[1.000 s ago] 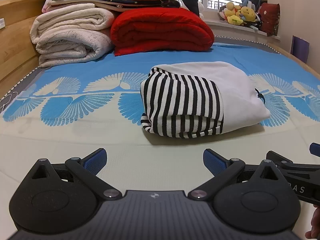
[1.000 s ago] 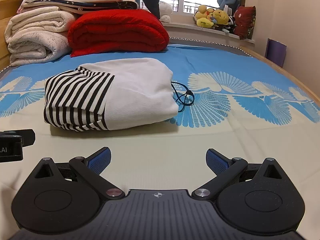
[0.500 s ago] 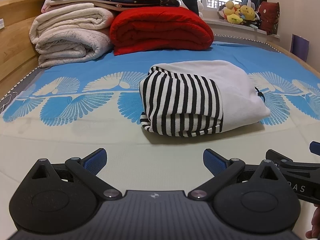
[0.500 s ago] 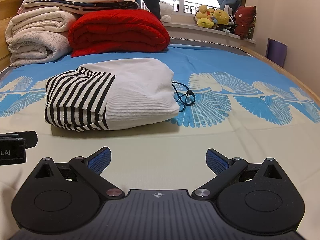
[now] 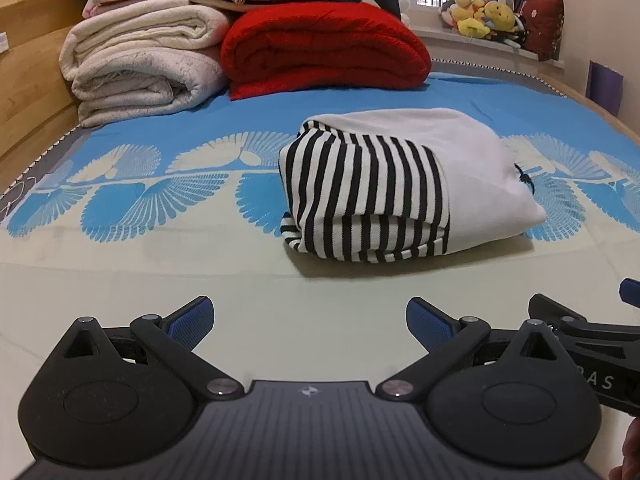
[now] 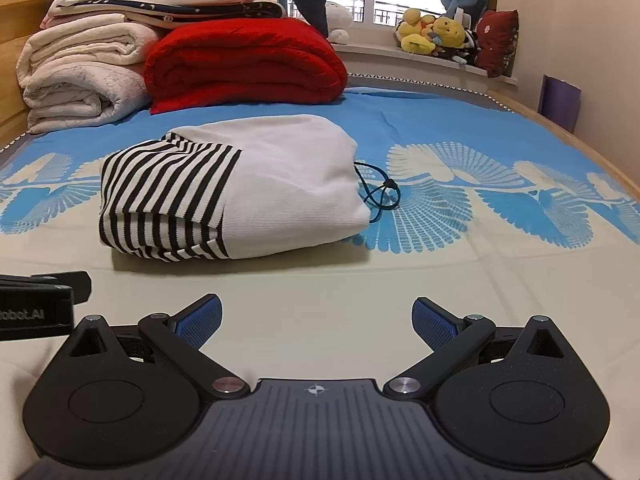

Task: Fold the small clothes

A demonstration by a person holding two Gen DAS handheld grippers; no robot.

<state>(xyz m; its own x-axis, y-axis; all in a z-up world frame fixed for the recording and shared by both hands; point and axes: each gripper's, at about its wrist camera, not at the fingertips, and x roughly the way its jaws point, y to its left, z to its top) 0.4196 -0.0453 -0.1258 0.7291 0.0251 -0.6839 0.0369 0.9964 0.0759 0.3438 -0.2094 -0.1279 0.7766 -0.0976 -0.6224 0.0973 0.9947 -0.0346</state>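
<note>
A folded white garment with black-and-white striped sleeves (image 5: 400,188) (image 6: 240,188) lies in a compact bundle on the bed, its dark drawstring (image 6: 380,196) trailing from the right end. My left gripper (image 5: 310,320) hovers open well short of the bundle, nothing between its blue pads. My right gripper (image 6: 316,324) is likewise open and empty, in front of the bundle's right half. In the left wrist view the right gripper's body (image 5: 592,340) shows at the right edge; in the right wrist view the left gripper's body (image 6: 36,304) shows at the left edge.
The bed sheet (image 5: 160,280) is cream with blue fan prints. At the head end sit stacked white blankets (image 5: 140,68) and a folded red quilt (image 5: 324,48). A wooden bed frame (image 5: 24,80) runs along the left. Plush toys (image 6: 436,36) line the windowsill.
Both grippers have drifted very slightly nearer the bundle, which looms a little larger. The garment itself has not moved, and both grippers stay open.
</note>
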